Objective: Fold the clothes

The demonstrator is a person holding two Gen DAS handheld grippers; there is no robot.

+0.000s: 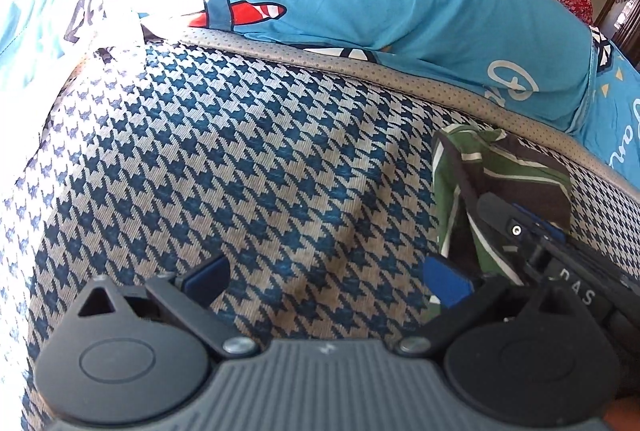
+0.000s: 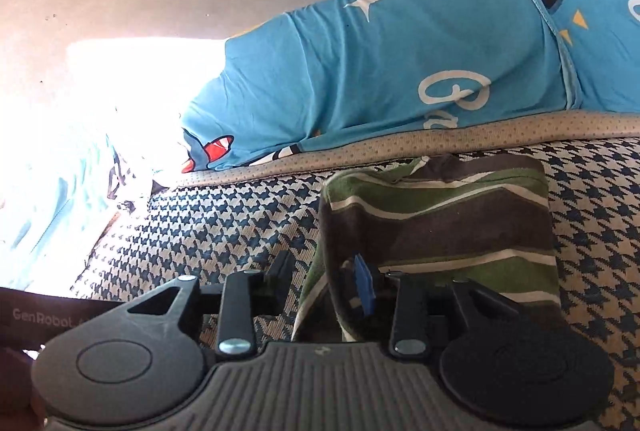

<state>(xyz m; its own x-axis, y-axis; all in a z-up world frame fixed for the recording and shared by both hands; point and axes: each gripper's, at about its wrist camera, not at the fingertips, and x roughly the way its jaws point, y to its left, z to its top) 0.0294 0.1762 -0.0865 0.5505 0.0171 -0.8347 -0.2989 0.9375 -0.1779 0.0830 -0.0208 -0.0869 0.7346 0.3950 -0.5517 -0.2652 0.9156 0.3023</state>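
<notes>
Green-and-brown striped garment point(image 2: 440, 227) lies folded on the houndstooth cover point(image 1: 240, 159), lower right of the left view. Right gripper point(image 2: 326, 283) straddles its near edge, fingers parted and slack; left gripper point(image 1: 320, 279) gapes wide over bare cover.

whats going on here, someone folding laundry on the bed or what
A person with a two-finger tool in each hand is folding clothes on a houndstooth cover. A green and brown striped garment lies in a folded bundle on it. The right tool is at the bundle's near edge, jaws partly open with a fold of cloth between them. The left tool is open over bare cover, holding nothing. A blue printed pillow lies behind.
</notes>
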